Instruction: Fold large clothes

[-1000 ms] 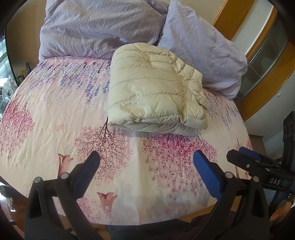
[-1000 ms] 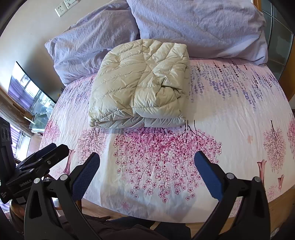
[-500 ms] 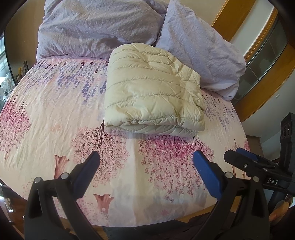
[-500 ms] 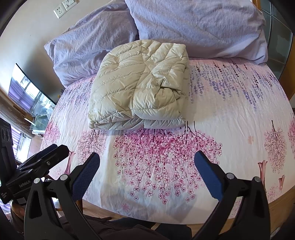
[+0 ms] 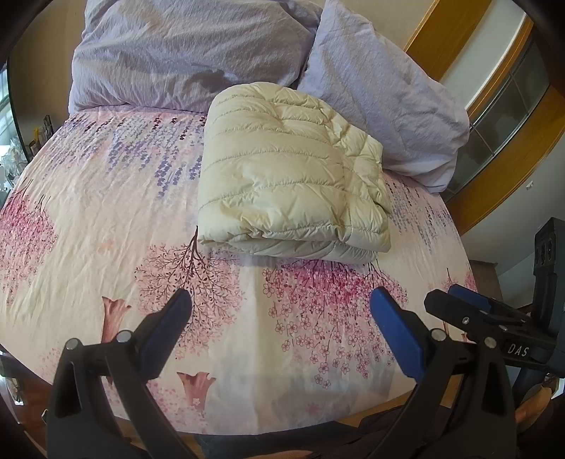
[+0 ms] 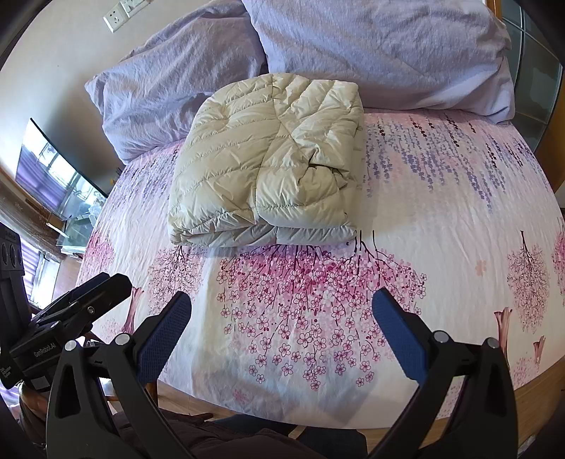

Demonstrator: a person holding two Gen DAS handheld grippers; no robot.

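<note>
A cream quilted down jacket (image 5: pixel 289 173) lies folded into a thick rectangle on the floral bed sheet (image 5: pixel 99 212), its far edge against the pillows. It also shows in the right wrist view (image 6: pixel 268 162). My left gripper (image 5: pixel 282 332) is open and empty, held above the near edge of the bed, well short of the jacket. My right gripper (image 6: pixel 282 332) is also open and empty, at the near edge of the bed. Each gripper shows at the side of the other's view: the right one (image 5: pixel 494 325), the left one (image 6: pixel 70 310).
Two lilac pillows (image 5: pixel 187 53) (image 5: pixel 385 95) lie at the head of the bed. A wooden-framed glass partition (image 5: pixel 505 116) stands to the right. A wall socket (image 6: pixel 123 12) and a screen (image 6: pixel 56 173) are on the left. The bed's wooden edge (image 6: pixel 540 392) is close below.
Both grippers stay open and empty. The left view has shifted slightly, so the jacket sits a little lower and nearer in it. The jacket itself has not moved.
</note>
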